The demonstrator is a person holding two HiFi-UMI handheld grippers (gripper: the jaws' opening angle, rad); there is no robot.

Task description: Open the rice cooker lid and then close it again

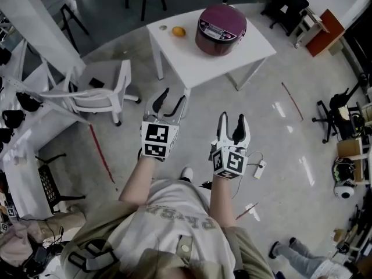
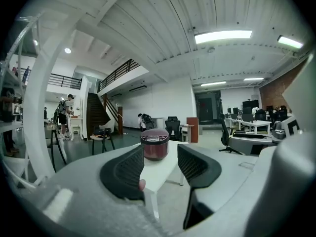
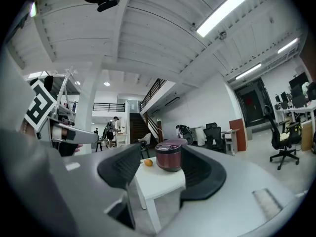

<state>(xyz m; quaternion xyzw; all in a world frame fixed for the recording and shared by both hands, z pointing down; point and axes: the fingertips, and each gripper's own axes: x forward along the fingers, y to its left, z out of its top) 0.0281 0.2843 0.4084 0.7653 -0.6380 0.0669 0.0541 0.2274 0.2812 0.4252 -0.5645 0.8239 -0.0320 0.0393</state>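
Holding left gripper (image 1: pixel 174 96) and right gripper (image 1: pixel 233 122) out front, jaws apart and empty. Facing the closed rice cooker (image 1: pixel 220 29) straight ahead on the white surface (image 1: pixel 174 60), well apart from both.

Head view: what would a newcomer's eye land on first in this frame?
The dark red, closed rice cooker stands on a small white table at the top, with a small orange fruit beside it. Below, the left gripper and right gripper are held out side by side, jaws apart and empty, short of the table.
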